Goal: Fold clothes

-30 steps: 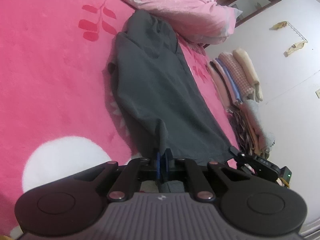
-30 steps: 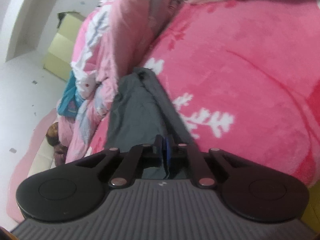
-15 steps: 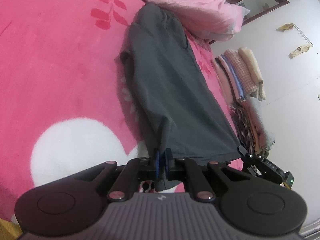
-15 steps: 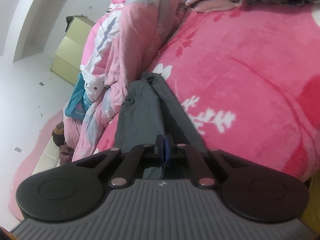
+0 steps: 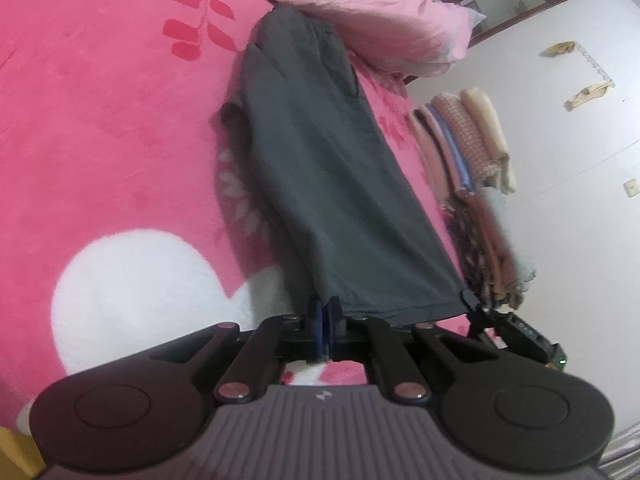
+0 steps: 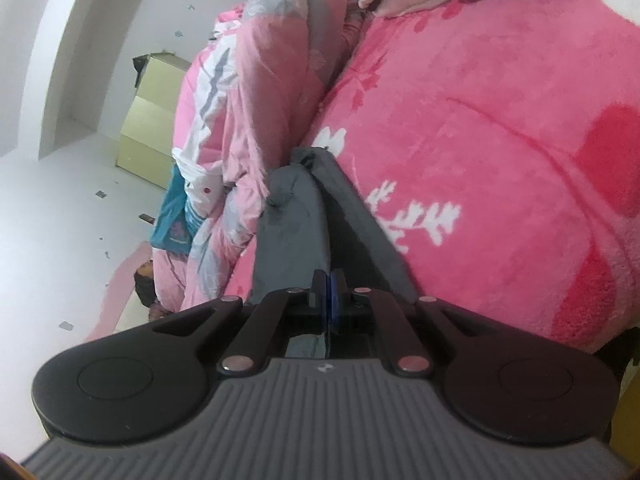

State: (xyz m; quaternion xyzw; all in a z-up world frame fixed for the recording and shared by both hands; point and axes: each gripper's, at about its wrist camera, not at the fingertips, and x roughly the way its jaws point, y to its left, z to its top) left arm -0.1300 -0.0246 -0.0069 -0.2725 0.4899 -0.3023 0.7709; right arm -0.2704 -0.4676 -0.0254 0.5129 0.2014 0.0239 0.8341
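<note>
Left wrist view: left hand-held gripper point(image 5: 323, 309) clenched on near hem of grey garment point(image 5: 320, 168), stretched over pink bed blanket point(image 5: 100, 120). Right hand-held gripper point(image 6: 329, 285) clenched on opposite hem corner.

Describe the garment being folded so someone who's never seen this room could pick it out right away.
Look at the big pink fleece blanket covering the bed. The dark grey garment lies stretched along it, its far end against the pale pink quilt. It is the only plain dark fabric there; everything around it is pink or patterned.
</note>
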